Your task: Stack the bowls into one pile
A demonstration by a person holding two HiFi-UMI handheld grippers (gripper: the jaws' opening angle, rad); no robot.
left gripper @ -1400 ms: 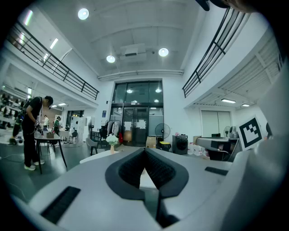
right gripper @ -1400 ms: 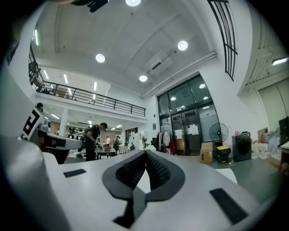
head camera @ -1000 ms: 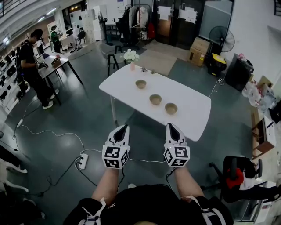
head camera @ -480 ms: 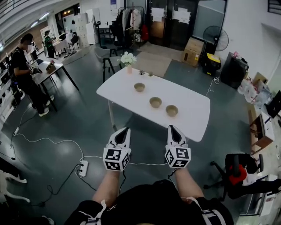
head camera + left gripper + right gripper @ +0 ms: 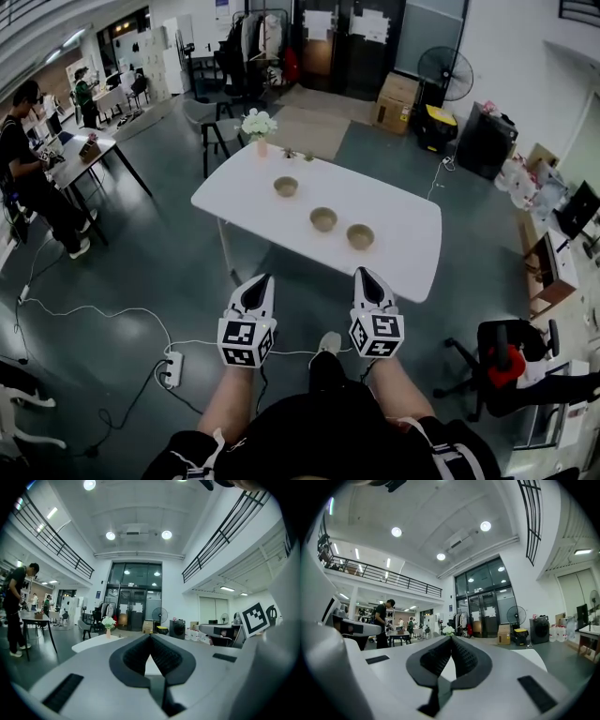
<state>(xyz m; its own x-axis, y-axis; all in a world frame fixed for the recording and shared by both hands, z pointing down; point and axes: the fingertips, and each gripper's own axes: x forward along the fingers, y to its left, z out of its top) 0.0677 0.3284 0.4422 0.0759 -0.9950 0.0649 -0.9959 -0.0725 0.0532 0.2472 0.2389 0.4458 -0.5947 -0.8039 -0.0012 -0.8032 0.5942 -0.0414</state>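
head cam: steep down, far | L/R cams: level, fwd | shared: table [image 5: 405, 249]

**Matt plastic, smooth white top**

My left claw [image 5: 260, 281] and right claw [image 5: 366, 274] have smooth, matt white plastic shells. Their pads [image 5: 162, 656] are black, ribbed and look rubbery. The counter [image 5: 403, 248] ahead is smooth white with a soft sheen. The bowls [image 5: 323, 218] on it look like matt, pale tan wood. The floor [image 5: 178, 253] is dark grey, smooth and faintly glossy. A box [image 5: 397, 91] beyond looks like plain brown cardboard.
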